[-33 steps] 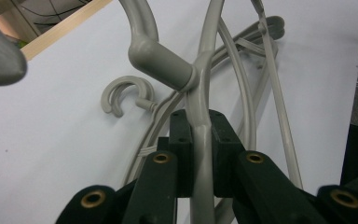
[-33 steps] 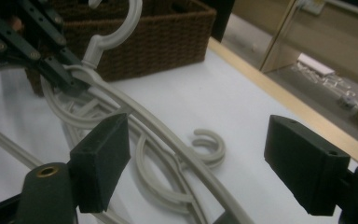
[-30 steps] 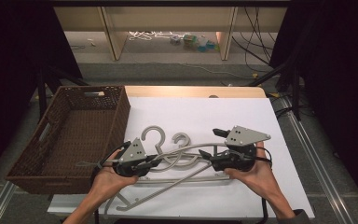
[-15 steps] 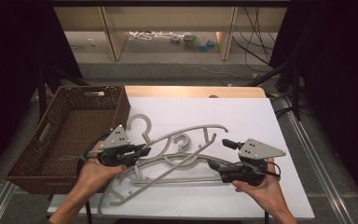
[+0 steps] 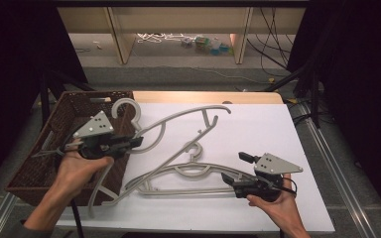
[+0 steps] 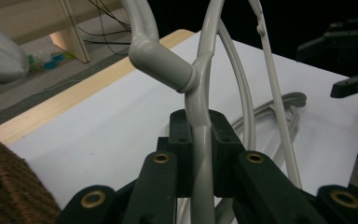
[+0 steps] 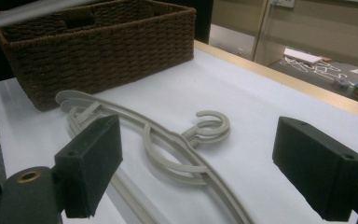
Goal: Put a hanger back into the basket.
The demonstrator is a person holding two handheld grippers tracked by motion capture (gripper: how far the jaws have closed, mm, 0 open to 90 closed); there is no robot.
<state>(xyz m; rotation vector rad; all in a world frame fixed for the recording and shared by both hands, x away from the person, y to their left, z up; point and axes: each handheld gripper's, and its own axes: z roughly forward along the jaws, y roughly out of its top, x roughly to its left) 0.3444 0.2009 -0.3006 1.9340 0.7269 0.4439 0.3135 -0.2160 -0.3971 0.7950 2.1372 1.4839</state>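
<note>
On the white table top (image 5: pixel 258 134), the free room lies toward twelve and two o'clock, where the sheet runs bare up to the wooden strip (image 5: pixel 206 97) along its far edge; the right edge at three o'clock is likewise unoccupied. At nine o'clock the wicker basket (image 5: pixel 49 163) stands against the sheet's left edge, one basket in all. Grey hangers count at least three: a lifted hanger (image 5: pixel 178 121), raised and slanted with its hook over the basket's near corner, and the flat hangers (image 5: pixel 178 173), two or more stacked at six o'clock, their number hard to fix since they overlap. The left gripper (image 5: pixel 131 143), at nine o'clock over the basket's right wall, has its jaws clamped on the lifted hanger's bar just below the hook's neck, as the left gripper view shows with the bar pinched between both pads (image 6: pixel 182 140). The right gripper (image 5: pixel 238 168), at five o'clock near the front edge, has just been opening; its jaws stand wide apart with nothing pressed between them, the flat hangers lying just ahead of them.
</note>
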